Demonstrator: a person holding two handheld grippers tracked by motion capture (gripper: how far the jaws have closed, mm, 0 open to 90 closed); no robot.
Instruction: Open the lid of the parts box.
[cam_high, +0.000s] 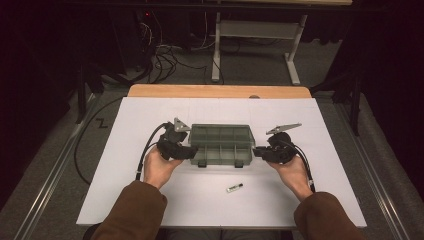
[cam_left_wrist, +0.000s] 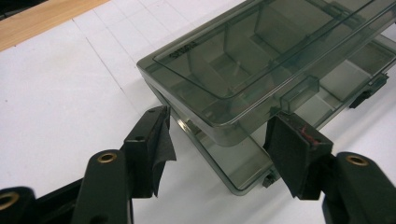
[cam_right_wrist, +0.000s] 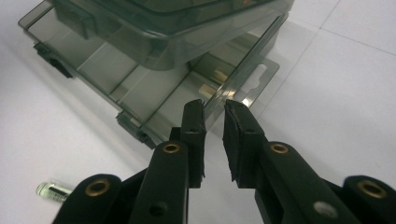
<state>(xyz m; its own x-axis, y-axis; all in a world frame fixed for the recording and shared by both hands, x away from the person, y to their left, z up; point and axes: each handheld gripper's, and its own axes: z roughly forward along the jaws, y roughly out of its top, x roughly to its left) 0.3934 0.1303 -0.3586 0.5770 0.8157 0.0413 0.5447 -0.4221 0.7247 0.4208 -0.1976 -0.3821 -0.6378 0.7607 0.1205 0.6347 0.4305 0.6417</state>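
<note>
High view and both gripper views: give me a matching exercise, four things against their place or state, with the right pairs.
Things:
1. left gripper
2. right gripper
3. smoky clear compartment box
4. small vial

Places or states:
A. lies alone on the white sheet, nearer the person than the box
B. jaws wide apart, either side of the box's corner
C. jaws a narrow gap apart, at the box's thin lower edge
D. sits mid-table between the two grippers, lid partly raised

Pairs: 1-B, 2-C, 3-D, 4-A
</note>
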